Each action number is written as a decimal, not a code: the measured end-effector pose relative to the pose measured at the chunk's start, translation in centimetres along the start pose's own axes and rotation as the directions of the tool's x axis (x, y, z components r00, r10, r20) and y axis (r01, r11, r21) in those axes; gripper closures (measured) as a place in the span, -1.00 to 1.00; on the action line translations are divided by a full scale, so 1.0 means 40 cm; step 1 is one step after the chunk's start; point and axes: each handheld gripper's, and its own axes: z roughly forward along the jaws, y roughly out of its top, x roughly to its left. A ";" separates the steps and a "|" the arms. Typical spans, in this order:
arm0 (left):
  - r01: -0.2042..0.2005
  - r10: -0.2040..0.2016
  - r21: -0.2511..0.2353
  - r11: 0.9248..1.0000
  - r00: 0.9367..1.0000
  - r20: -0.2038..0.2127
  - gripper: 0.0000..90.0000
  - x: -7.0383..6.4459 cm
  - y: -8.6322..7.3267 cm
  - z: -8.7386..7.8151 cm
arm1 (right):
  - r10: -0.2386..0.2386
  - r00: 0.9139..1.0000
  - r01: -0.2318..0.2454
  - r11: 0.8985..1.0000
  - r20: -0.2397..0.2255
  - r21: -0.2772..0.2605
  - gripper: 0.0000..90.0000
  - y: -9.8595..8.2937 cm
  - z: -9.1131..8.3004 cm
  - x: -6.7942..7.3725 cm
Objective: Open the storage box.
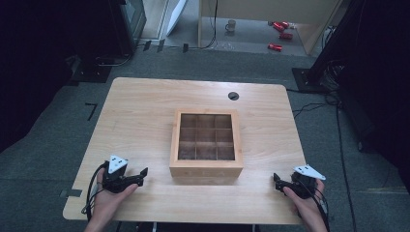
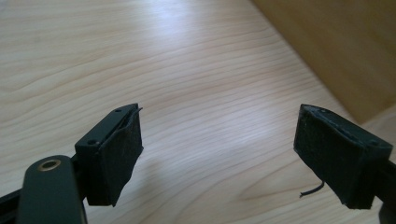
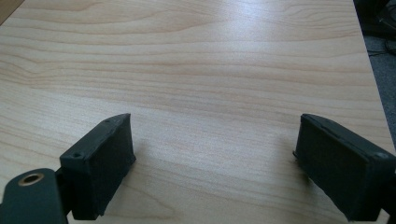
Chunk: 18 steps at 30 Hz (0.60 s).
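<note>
A square wooden box [image 1: 207,140] with a windowed lid over a grid of small compartments stands closed at the middle of the table [image 1: 140,111]. My left gripper [image 1: 138,175] rests near the front left, held by a hand, its jaws pointing right toward the box. In the left gripper view, the left gripper [image 2: 219,154] is open over bare wood, with the box side [image 2: 336,46] at the upper right. My right gripper [image 1: 279,181] lies at the front right, jaws pointing left. In the right gripper view, the right gripper [image 3: 215,158] is open and holds nothing.
A round cable hole [image 1: 233,95] sits near the table's far edge. On the floor beyond are a mug [image 1: 231,25] and red objects [image 1: 279,34]. Dark stands and cables [image 1: 333,72] flank the table at the right. The table's right edge [image 3: 369,70] lies close to the right gripper.
</note>
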 end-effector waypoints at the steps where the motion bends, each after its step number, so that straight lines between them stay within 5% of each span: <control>1: -0.011 0.011 -0.002 1.000 1.000 0.010 -0.65 -0.010 0.003 0.001 | 0.000 1.000 0.000 1.000 0.000 0.000 -0.75 0.000 0.000 0.000; 18: -0.063 0.068 -0.035 0.997 0.988 0.141 -0.64 -0.116 0.025 0.015 | 0.000 1.000 0.000 1.000 0.000 -0.001 -0.75 0.000 0.000 0.000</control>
